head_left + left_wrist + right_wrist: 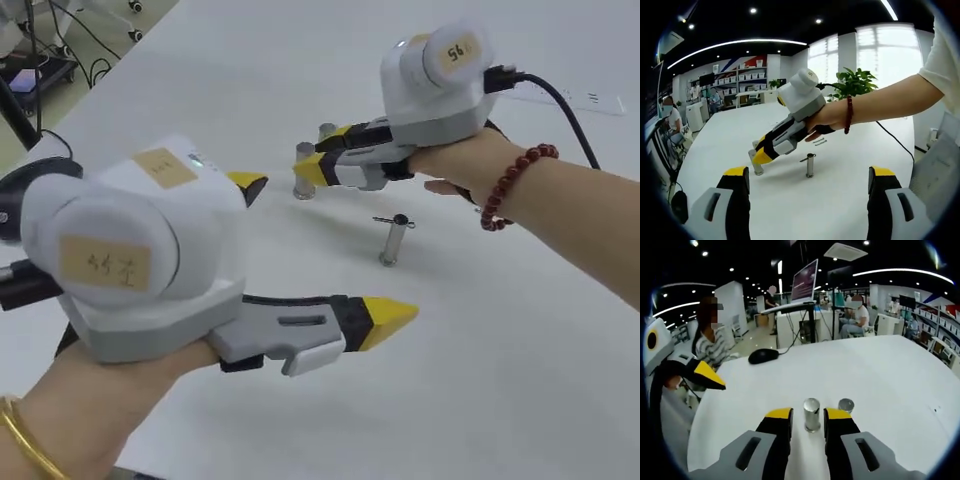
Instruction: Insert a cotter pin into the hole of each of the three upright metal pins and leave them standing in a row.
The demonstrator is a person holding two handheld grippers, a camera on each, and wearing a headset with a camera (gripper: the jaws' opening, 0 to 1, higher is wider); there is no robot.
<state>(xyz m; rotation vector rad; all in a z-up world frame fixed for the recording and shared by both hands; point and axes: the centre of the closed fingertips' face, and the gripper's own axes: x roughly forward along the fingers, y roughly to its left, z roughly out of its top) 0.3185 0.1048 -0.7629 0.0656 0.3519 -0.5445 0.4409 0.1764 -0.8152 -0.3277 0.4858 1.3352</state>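
Note:
Three upright metal pins stand on the white table [500, 350]. The near pin [392, 240] [810, 167] has a cotter pin [393, 221] through its top. My right gripper [303, 162] [807, 415] has its jaws on either side of a bare pin [305, 187] [811, 414], and a thin gap shows on each side. Just behind it stands the other bare pin [326, 132] [846, 405]. My left gripper [320, 250] [809, 172] hovers wide open and holds nothing, short of the near pin.
Loose cotter pins [819, 141] lie on the table beyond the near pin. A power strip [590, 98] and the right gripper's cable [565, 105] sit at the far right. A mouse [763, 356] rests near the table's far edge, with a laptop [805, 282] beyond it.

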